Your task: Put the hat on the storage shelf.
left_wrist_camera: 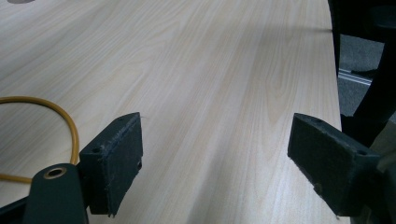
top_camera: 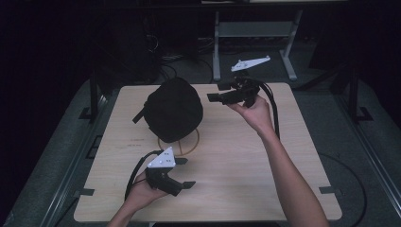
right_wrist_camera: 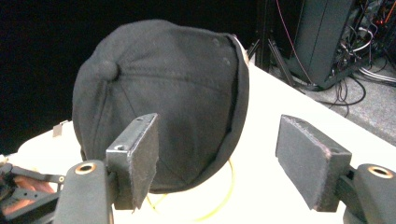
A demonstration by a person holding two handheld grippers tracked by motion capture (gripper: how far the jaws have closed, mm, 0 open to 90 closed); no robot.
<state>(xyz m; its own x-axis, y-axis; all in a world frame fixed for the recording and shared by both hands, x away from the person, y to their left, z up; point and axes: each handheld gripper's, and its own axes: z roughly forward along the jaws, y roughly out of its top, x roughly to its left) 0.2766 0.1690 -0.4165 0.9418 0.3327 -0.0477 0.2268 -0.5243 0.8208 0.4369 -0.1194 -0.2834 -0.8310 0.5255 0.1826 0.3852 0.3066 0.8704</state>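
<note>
Black cap [right_wrist_camera: 159,107] on its yellow wire stand [right_wrist_camera: 219,205] sits straight ahead of my right tool [right_wrist_camera: 217,163], jaws spread and empty, nearer than my spread left tool [left_wrist_camera: 215,168].

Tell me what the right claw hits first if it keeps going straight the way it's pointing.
Most likely the black cap on its yellow wire stand. It sits straight ahead of the open right claw, with nothing between them, though how far off is hard to judge.
</note>
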